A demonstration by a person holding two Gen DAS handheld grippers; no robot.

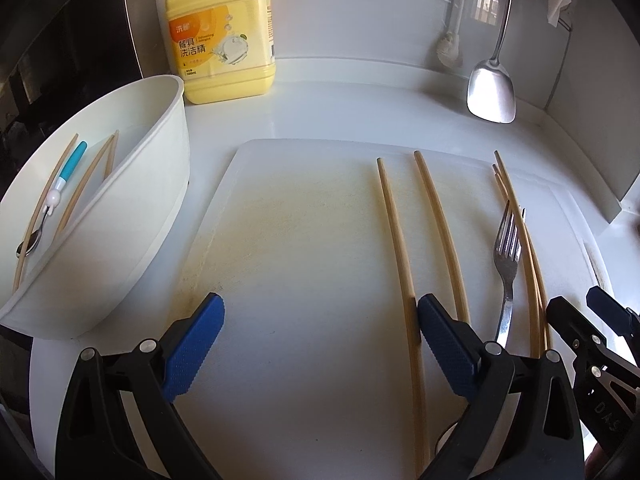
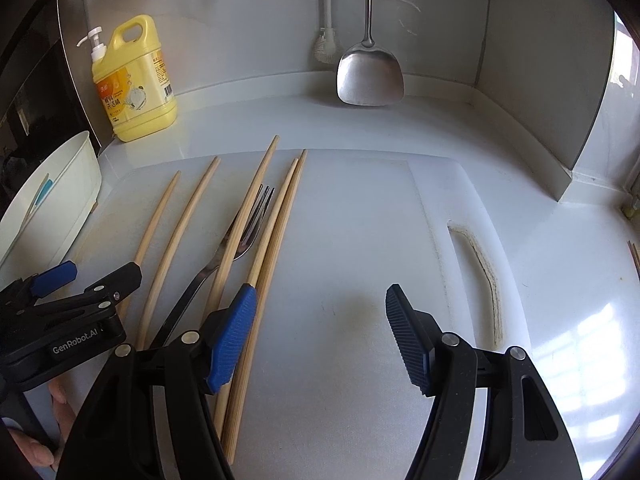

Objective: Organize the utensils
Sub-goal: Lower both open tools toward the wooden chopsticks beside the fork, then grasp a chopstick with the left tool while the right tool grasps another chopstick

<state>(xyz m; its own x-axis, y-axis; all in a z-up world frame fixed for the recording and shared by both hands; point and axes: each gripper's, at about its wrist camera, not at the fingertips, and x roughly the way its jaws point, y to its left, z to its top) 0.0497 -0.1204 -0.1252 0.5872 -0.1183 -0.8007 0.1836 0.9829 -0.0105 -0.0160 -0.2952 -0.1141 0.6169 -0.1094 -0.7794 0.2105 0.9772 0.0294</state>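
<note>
Left wrist view first: the left gripper (image 1: 320, 340) hangs tilted down over the white cutting board (image 1: 288, 240), its blue pads (image 1: 196, 344) spread wide with nothing between them; the right-hand pad lies over the near part of one chopstick (image 1: 394, 232), and whether it touches I cannot tell. From the right wrist view, the right gripper (image 2: 320, 336) is also tilted down over the board, jaws standing wide and empty above bare board, its left pad overlapping the nearest chopsticks (image 2: 276, 224). A hand (image 2: 36, 440) shows at the lower left edge, behind the left gripper's body.

Five loose chopsticks lie on the board, all lengthwise, running away from the grippers with their tips toward the back wall: two single ones apart from each other on the left, and three bunched on the right. A metal fork (image 1: 506, 256) lies among those three, tines pointing to the wall, handle toward the grippers, with one chopstick crossing over it.

Left of the board stands a white holder (image 1: 132, 216) with two compartments. Its left compartment holds a blue-handled spoon (image 1: 60, 184) and at least three chopsticks.

At the back are one yellow detergent bottle (image 1: 222, 32), one hanging steel spatula (image 1: 492, 92) and a white brush (image 1: 450, 46).
</note>
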